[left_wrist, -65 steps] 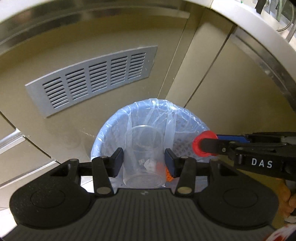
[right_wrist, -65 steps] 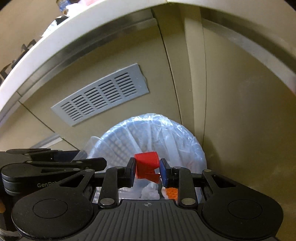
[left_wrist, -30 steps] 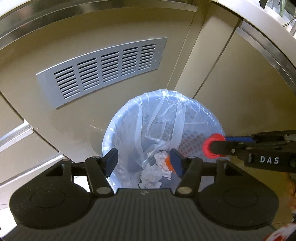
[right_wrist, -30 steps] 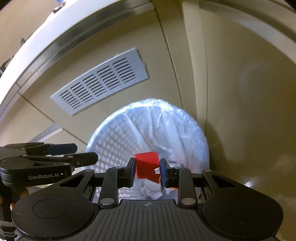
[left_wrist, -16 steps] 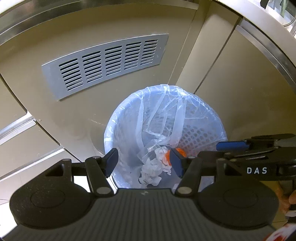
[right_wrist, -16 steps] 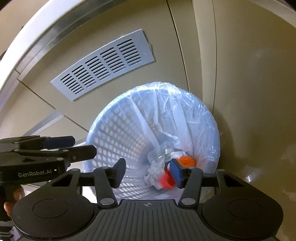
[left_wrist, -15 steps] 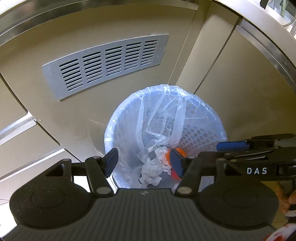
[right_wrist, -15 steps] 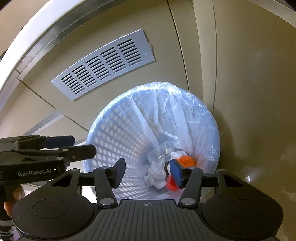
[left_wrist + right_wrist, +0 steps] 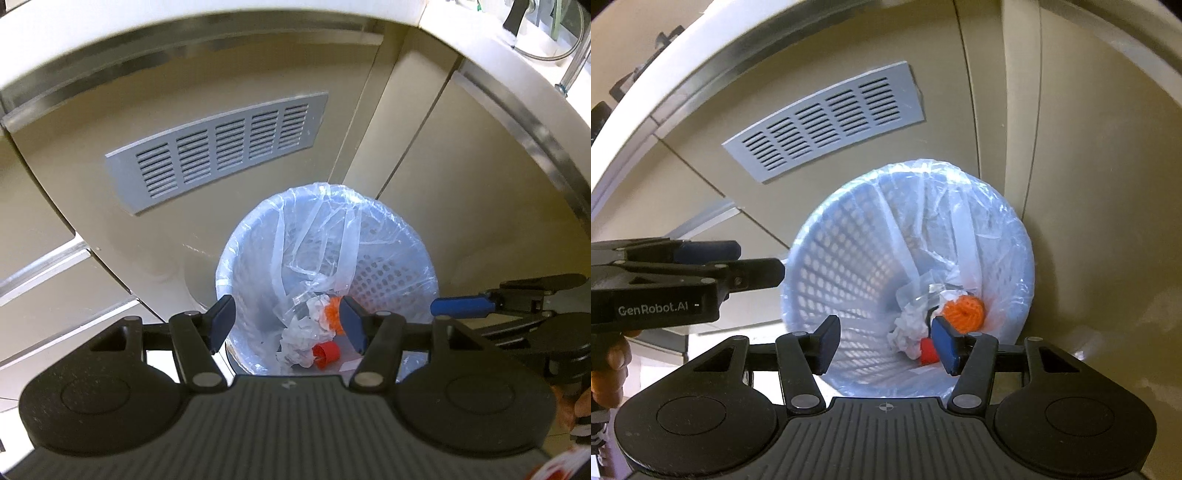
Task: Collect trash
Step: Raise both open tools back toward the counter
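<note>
Above the round perforated bin with its crinkled clear liner, both the left gripper and right gripper are held apart and empty, a red cap lying inside.

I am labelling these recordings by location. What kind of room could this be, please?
Probably a kitchen. A lined waste basket stands on the floor against beige cabinet fronts with a grey vent grille, below a white countertop; a metal pipe, perhaps a tap, shows above.

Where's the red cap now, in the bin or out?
In. The red cap lies at the bottom of the lined bin, beside crumpled tissue.
</note>
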The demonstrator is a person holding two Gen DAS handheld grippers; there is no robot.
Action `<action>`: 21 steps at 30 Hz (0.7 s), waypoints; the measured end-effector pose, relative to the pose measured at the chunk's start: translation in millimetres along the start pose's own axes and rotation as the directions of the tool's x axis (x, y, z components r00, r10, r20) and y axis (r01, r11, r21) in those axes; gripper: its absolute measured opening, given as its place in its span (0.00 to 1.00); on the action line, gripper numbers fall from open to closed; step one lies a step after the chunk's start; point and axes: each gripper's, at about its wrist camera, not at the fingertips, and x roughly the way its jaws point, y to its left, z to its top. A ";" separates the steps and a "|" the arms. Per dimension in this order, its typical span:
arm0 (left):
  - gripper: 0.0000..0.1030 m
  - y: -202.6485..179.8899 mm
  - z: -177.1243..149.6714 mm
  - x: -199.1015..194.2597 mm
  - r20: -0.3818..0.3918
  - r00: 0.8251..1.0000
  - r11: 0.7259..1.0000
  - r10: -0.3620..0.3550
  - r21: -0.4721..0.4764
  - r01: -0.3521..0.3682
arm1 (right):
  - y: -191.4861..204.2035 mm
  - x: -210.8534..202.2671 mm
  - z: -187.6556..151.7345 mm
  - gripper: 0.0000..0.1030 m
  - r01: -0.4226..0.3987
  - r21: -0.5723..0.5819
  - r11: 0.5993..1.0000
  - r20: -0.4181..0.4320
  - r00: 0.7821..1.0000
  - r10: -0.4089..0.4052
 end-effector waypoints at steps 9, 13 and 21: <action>0.57 -2.7 24.7 -45.0 0.059 0.998 1.000 0.000 0.023 -0.001 | 19.1 -40.6 25.8 0.53 -0.054 -0.004 0.999 0.076 0.996 0.054; 0.57 -3.2 42.0 -65.4 0.095 0.995 0.999 -0.001 0.035 -0.003 | 25.2 -64.6 40.2 0.54 -0.065 -0.001 0.998 0.136 0.989 0.065; 0.57 -9.7 83.0 -98.9 0.185 0.983 0.996 -0.018 0.091 0.001 | 21.7 -114.4 63.6 0.54 -0.065 0.034 0.997 0.274 0.960 0.054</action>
